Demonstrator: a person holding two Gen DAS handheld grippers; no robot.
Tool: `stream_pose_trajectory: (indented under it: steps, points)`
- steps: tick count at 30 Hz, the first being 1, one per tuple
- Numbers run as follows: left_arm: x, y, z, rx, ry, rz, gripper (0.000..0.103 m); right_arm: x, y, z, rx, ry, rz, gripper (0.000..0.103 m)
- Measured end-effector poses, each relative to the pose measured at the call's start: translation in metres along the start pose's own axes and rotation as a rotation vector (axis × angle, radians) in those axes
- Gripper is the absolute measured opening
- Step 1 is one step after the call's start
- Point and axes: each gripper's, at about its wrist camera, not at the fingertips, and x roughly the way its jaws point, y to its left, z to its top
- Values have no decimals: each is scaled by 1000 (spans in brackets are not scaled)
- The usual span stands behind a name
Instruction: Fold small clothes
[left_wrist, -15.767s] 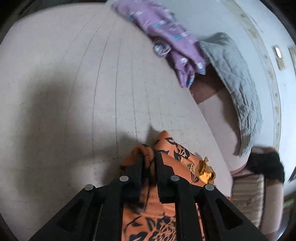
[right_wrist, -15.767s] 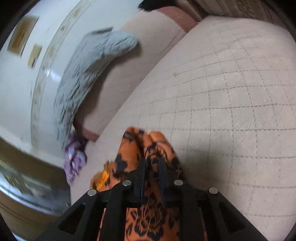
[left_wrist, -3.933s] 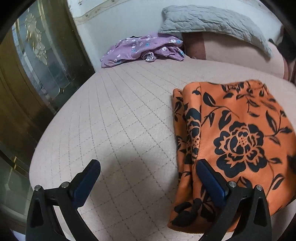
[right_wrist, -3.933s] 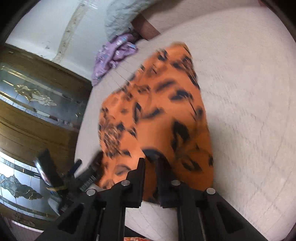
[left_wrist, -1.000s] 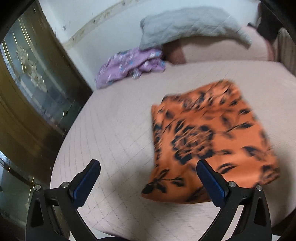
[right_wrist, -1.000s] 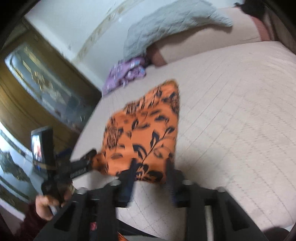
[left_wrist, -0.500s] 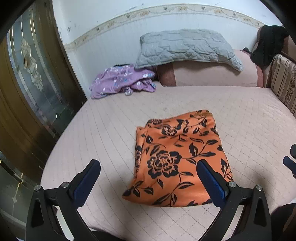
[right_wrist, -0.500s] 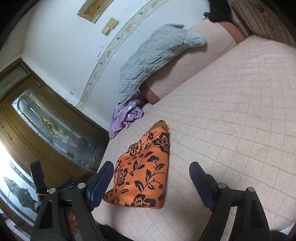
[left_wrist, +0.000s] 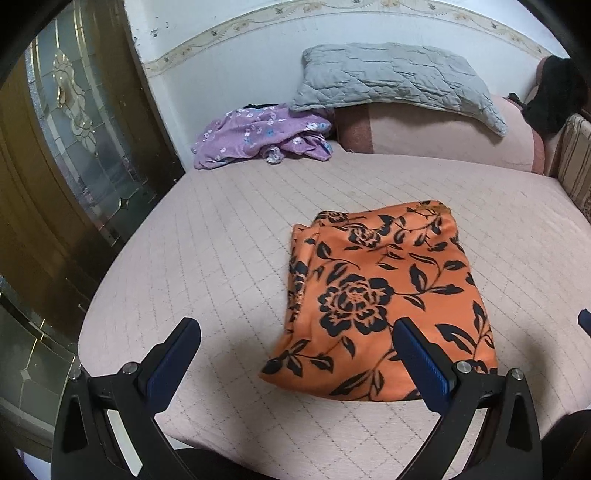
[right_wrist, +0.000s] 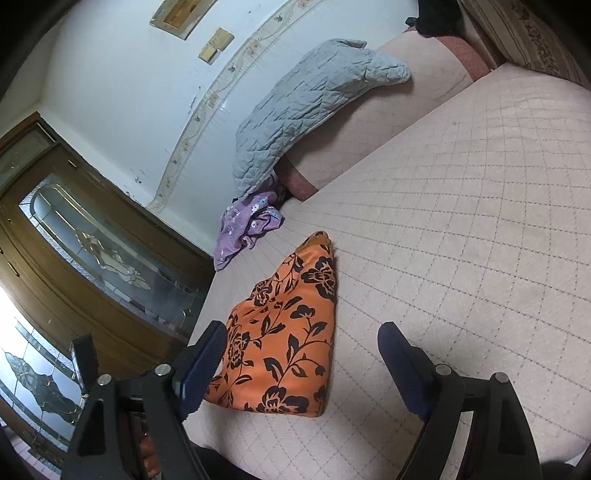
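Orange floral garment (left_wrist: 384, 291) lies folded on the quilted bed (left_wrist: 221, 236), well short of the grey pillow (left_wrist: 391, 77). Left gripper (left_wrist: 295, 350) and right gripper (right_wrist: 299, 354) both gape, jaws empty (right's just widened). Risk: its loose left-hand layers may splay if snagged.

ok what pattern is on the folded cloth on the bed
Orange with black flowers and leaves. The folded cloth shows best in the left wrist view.
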Motion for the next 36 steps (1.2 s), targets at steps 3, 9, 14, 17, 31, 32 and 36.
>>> stream_pose_trajectory:
  steps: [3,9,14,17,31,32,36]
  points:
    - [1,9,2,-27,6,-2,103,2,0,-2,3,5,0,86]
    - [0,21,6,-47,7,34,103,0,-2,-1,11,-3,6,86]
    - [-1,22,8,-33,-9,68,103,-4,-3,0,18,-12,20,86]
    - [2,22,8,-31,0,75,103,-3,-1,-1,8,-1,38,84]
    - [34,39,3,32,20,153,103,11,8,-9,-49,38,27,49]
    - [39,41,1,28,29,149,103,16,8,-10,-45,47,25,49]
    - [57,45,-5,13,60,125,103,39,9,-15,-22,106,34,49]
